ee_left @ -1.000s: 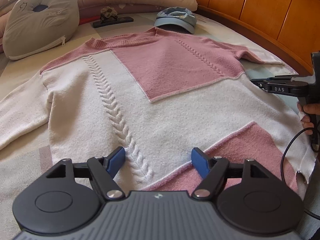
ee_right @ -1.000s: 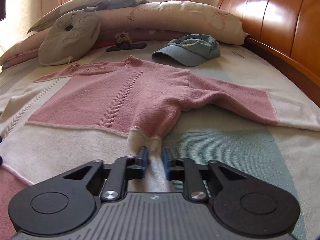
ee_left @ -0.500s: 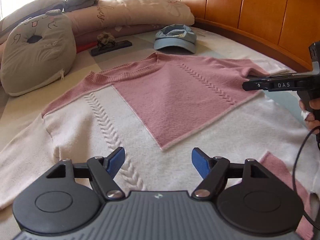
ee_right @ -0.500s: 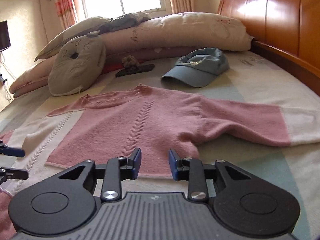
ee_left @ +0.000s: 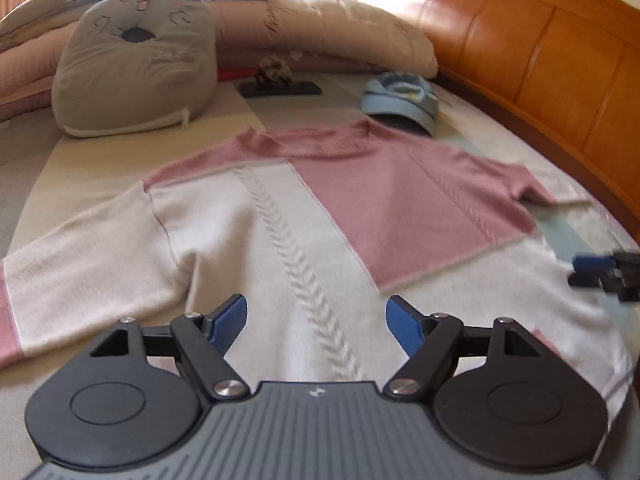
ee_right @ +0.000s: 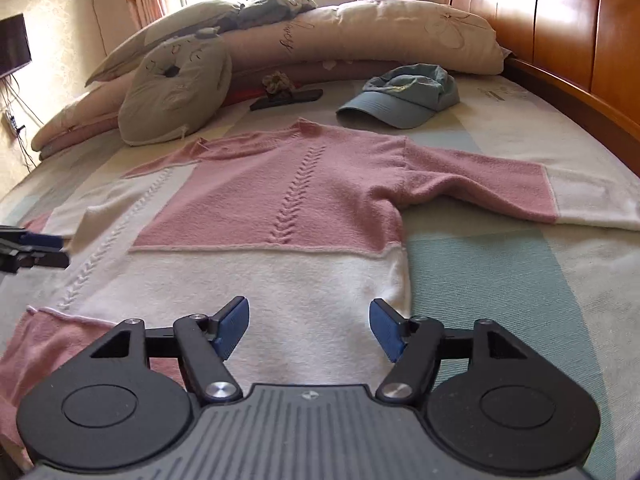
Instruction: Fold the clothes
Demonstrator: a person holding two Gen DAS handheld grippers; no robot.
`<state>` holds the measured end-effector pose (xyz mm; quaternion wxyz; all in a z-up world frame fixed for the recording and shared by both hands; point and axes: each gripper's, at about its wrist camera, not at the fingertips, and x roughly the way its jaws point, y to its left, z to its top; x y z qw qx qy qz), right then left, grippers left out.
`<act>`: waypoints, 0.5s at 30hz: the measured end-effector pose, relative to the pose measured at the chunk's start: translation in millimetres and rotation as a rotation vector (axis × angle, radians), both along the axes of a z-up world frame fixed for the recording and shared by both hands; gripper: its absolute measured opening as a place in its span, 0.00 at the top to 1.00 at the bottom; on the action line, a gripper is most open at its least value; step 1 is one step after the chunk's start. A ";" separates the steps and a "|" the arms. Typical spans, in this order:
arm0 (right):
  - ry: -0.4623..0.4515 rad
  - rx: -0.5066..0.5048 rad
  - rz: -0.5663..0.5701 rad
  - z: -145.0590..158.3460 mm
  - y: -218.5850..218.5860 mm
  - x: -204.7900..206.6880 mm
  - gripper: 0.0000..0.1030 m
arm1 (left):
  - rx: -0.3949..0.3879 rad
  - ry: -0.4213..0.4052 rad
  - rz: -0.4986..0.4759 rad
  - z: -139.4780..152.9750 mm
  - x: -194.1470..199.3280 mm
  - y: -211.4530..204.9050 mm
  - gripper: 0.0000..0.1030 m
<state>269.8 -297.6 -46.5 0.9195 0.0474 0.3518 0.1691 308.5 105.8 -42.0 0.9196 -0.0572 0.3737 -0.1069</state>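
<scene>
**Sweater flat on the bed, both grippers spread above it**

The pink-and-cream knit sweater (ee_right: 280,216) is the landmark here. It lies spread flat on the bed (ee_right: 500,280), front up, its neckline toward the pillows and its hem toward the cameras. Both sleeves reach outward from the body; the sleeve on the headboard side is pink near the shoulder and cream at the cuff, and it lies flat on the bedcover.

The left gripper (ee_left: 316,322) hangs over the cream lower half of the sweater, just beside the raised cable stitch. Its blue pads are spread wide with nothing between them but the knit below; whether they touch it cannot be told.

The right gripper (ee_right: 309,326) hangs over the sweater's cream band near the side seam. Its jaws have just been opening and now stand well apart, with no fabric pinched between the pads (the cloth lies slack beneath them).

Beyond the sweater's neckline sit a blue cap (ee_right: 404,96), a grey donut-shaped cushion (ee_right: 176,96), a long beige pillow (ee_right: 380,40) and a dark flat object (ee_right: 286,100) with something small and tufted on it. The wooden headboard (ee_right: 580,32) runs along the side of the sweater's pink sleeve.
</scene>
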 end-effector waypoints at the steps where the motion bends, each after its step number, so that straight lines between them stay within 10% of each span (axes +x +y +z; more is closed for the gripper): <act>1: -0.006 0.017 -0.006 1.7 3.1 -2.2 0.30 | -0.052 0.017 0.035 -0.7 10.6 10.2 0.26; 6: 0.017 0.078 -0.031 -0.6 10.3 -7.4 0.28 | -0.345 0.127 0.186 -21.3 41.2 58.1 0.26; 15: 0.043 0.059 -0.061 -9.1 7.6 -2.8 0.26 | -0.600 0.230 0.298 -67.0 40.3 90.8 0.25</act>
